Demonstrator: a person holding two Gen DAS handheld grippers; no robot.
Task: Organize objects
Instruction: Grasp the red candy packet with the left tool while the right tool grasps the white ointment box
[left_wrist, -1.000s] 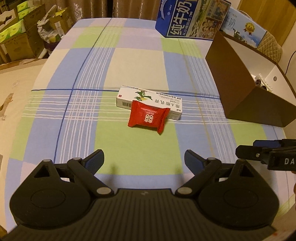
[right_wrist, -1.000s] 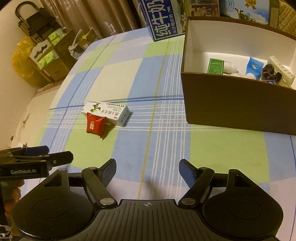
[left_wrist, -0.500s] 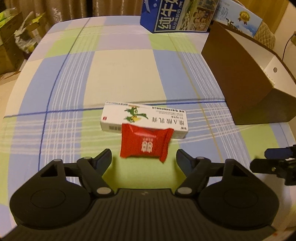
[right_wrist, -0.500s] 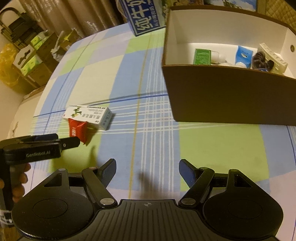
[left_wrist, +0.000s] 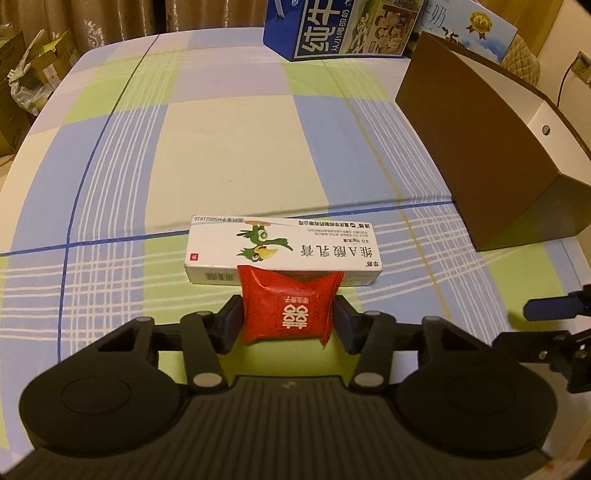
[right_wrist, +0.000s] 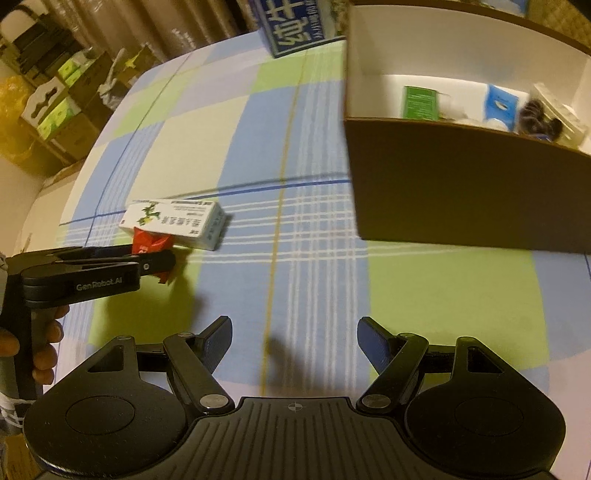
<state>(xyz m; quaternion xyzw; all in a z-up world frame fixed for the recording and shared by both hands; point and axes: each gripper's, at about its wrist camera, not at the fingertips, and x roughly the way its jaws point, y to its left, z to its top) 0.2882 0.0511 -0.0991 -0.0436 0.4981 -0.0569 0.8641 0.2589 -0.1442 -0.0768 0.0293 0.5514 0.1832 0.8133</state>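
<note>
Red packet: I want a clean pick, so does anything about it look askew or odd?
The red packet leans against the white carton, one edge propped up. The left gripper has closed on its sides. Nothing looks torn or spilled.

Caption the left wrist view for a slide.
Left gripper closes on red packet leaning against white medicine box on checked cloth.

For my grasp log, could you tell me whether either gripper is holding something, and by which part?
The left gripper is closed on the small red foil packet, one finger on each side edge. The right gripper is open and holds nothing.
</note>
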